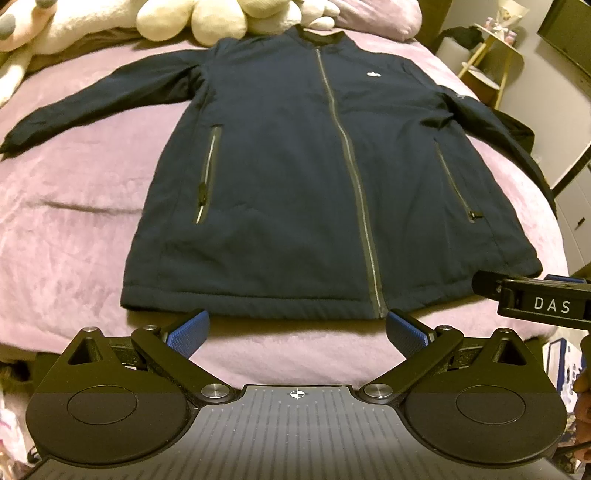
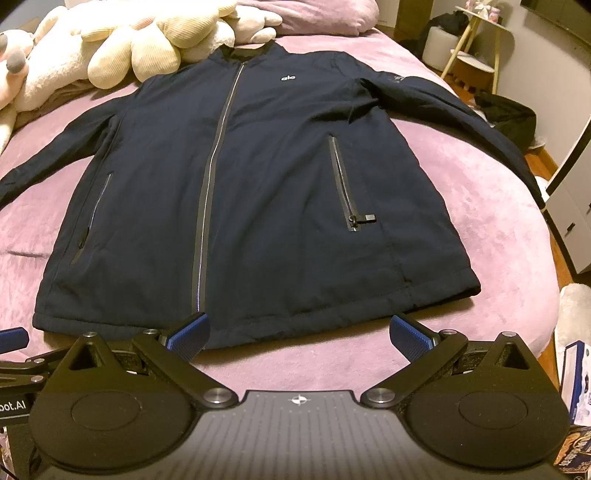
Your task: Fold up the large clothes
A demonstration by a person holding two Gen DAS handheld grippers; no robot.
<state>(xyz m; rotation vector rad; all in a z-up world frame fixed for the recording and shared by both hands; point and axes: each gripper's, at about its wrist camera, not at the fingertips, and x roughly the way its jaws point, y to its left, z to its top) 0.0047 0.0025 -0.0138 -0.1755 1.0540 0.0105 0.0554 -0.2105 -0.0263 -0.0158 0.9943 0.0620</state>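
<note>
A dark navy zip jacket lies flat and face up on a pink bed, collar at the far end, both sleeves spread out to the sides. Its hem runs just in front of my left gripper, which hovers open near the bottom of the front zipper with nothing between its blue pads. In the right wrist view the same jacket fills the middle, and my right gripper stands open over the hem, right of the zipper. The right gripper's tip shows beside the jacket's right hem corner.
Cream plush toys and a pink pillow crowd the head of the bed beyond the collar. Past the bed's right edge stand a small white stool, a dark bundle and boxes on the floor.
</note>
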